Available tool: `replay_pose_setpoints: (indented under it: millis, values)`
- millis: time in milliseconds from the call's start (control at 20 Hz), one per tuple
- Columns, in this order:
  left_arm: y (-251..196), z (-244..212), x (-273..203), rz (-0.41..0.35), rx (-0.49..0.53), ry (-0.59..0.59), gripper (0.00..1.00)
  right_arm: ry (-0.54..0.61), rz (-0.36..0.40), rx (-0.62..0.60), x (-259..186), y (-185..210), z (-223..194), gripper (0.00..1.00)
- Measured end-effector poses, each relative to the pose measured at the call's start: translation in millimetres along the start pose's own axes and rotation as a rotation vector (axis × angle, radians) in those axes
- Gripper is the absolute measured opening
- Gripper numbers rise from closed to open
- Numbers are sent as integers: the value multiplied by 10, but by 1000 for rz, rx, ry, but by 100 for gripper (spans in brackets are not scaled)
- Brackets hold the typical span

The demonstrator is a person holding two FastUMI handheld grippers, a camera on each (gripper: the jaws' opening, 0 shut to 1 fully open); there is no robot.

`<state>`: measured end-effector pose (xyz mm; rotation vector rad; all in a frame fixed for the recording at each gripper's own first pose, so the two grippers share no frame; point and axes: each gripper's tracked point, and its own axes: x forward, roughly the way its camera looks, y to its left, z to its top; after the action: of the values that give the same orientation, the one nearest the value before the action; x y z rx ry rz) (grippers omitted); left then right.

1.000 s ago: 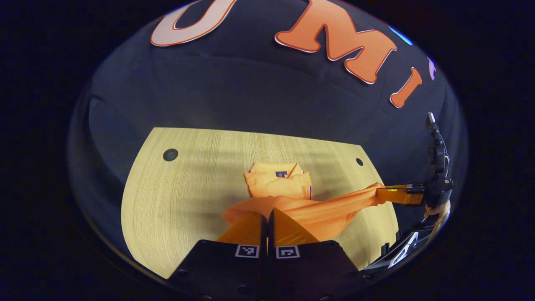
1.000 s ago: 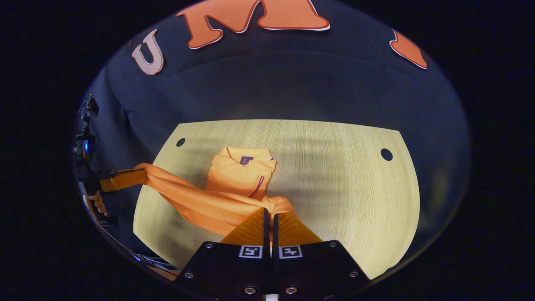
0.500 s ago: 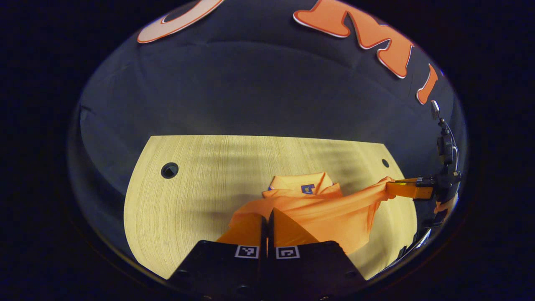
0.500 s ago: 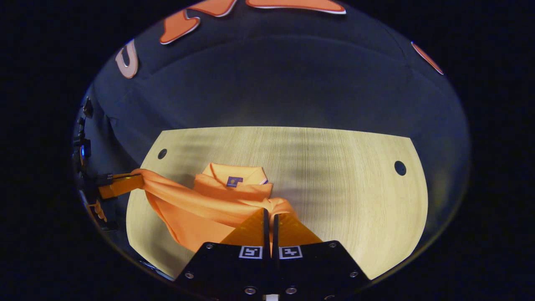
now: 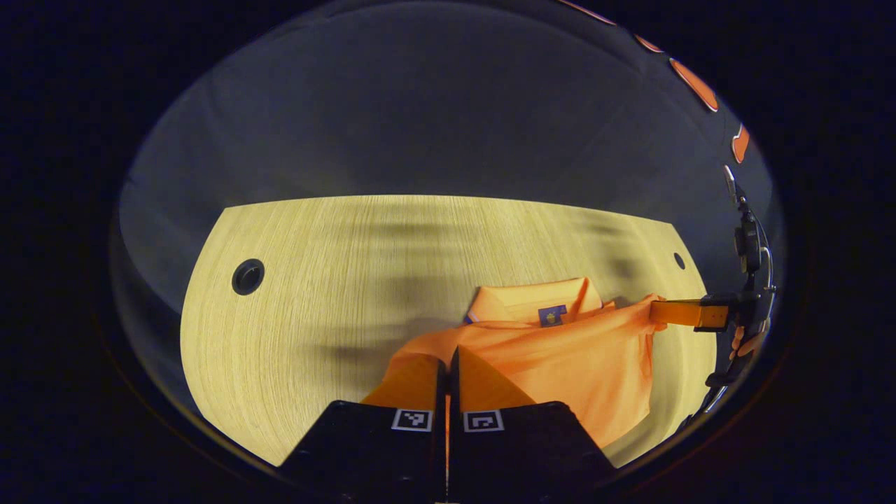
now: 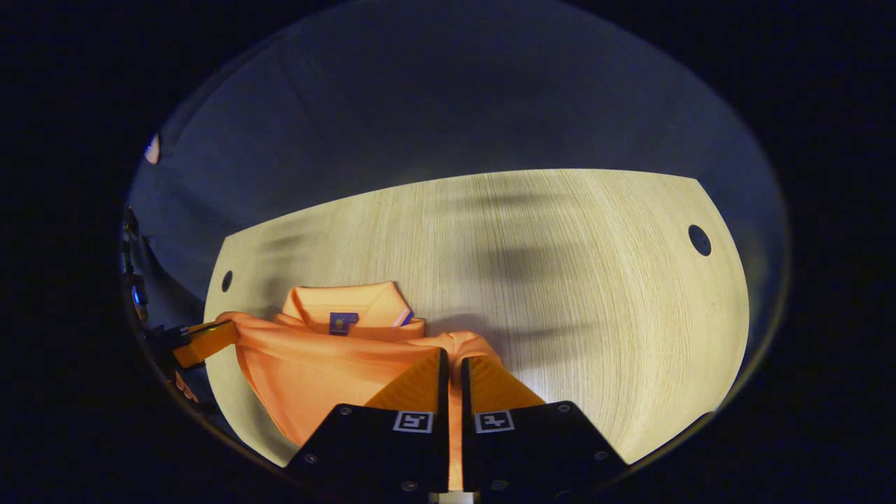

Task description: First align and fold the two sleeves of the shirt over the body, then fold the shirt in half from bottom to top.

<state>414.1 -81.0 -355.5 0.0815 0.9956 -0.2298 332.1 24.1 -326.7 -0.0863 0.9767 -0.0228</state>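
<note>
Folding polo shirt [image 5: 560, 350] hem to collar [image 5: 532, 301] | both jaws clamped on hem | lower corners level, then release.

Orange polo shirt [image 5: 560, 350] on the wooden table [image 5: 315, 280], sleeves already folded in. Its lower part is lifted and carried over the body, hem stretched in a taut band between the left gripper [image 5: 446, 364] and the right gripper [image 6: 451, 360], each clamped on a hem corner. Collar [image 6: 346, 304] with a small dark neck label [image 6: 339, 323] lies flat just ahead of the raised hem.
</note>
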Motion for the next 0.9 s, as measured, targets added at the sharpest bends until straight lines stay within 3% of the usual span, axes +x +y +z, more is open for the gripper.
replay_pose_setpoints:
  millis: [100,150,200,350,400,750,900]
  values:
    - [178,26,-45,57,-16,-7,4,-9,-25,-23,53,-43,-6,13]
    - [208,55,-100,57,-27,-10,4,-4,-15,-19,58,-9,-29,26]
    - [228,41,-89,57,-34,-10,23,-7,-19,-20,51,3,-23,40]
    - [160,49,-82,54,-55,-29,80,-28,-17,-13,-7,35,37,100]
    - [160,81,-109,69,-47,-43,99,-36,-10,-7,-31,64,58,100]
    - [138,543,-606,130,-5,-250,98,-181,-7,-28,-592,90,327,100]
    - [80,754,-1173,133,13,-343,97,-275,1,-53,-1079,135,447,99]
